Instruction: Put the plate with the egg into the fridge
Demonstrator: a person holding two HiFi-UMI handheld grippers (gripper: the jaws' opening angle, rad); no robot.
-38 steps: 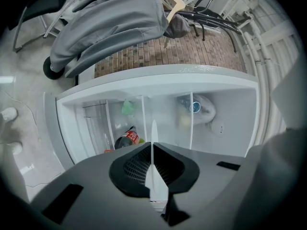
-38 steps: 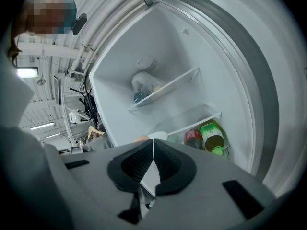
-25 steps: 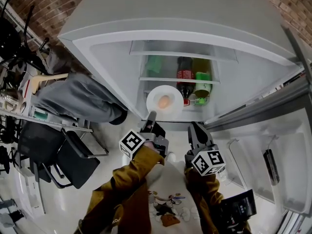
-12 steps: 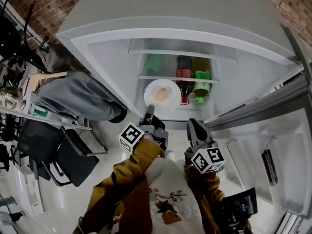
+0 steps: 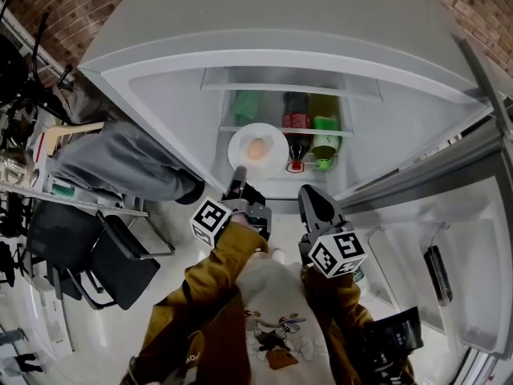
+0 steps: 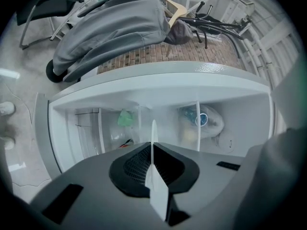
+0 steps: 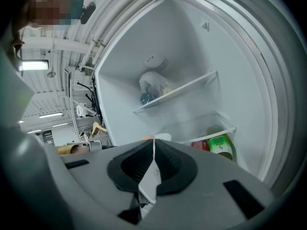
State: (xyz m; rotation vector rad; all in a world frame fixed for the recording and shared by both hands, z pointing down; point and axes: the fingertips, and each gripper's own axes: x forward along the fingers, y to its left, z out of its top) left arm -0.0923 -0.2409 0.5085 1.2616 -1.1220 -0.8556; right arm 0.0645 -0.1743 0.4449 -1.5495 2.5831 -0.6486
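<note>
Up at 12 o'clock from our left gripper (image 5: 238, 174), the plate (image 5: 274, 138) sits in the mouth of the open fridge (image 5: 264, 54), with the egg (image 5: 256, 149) in its middle. Our left gripper is clamped on the plate's near rim. In the left gripper view we only see that rim as a thin white line between the jaws.

A second ago the plate was lower and closer to us. Now it has gone further in, and it covers part of the shelf edge (image 5: 240, 129). We think that means the plate is nearly home (but we must still set it down and let go).

Our right gripper (image 5: 309, 194) waits at about 5 o'clock from the plate. Its jaws are pressed together and it carries nothing.

At 3 o'clock from the plate stand a red-topped bottle (image 5: 295, 123) and a green bottle (image 5: 325, 132).

We cannot tell if the plate is resting on a shelf or is held just over one, because the plate hides what is under it. The green thing (image 5: 244, 107) at the back is too blurry to name. At the right the fridge door (image 5: 449, 255) runs off the edge of the head view.
</note>
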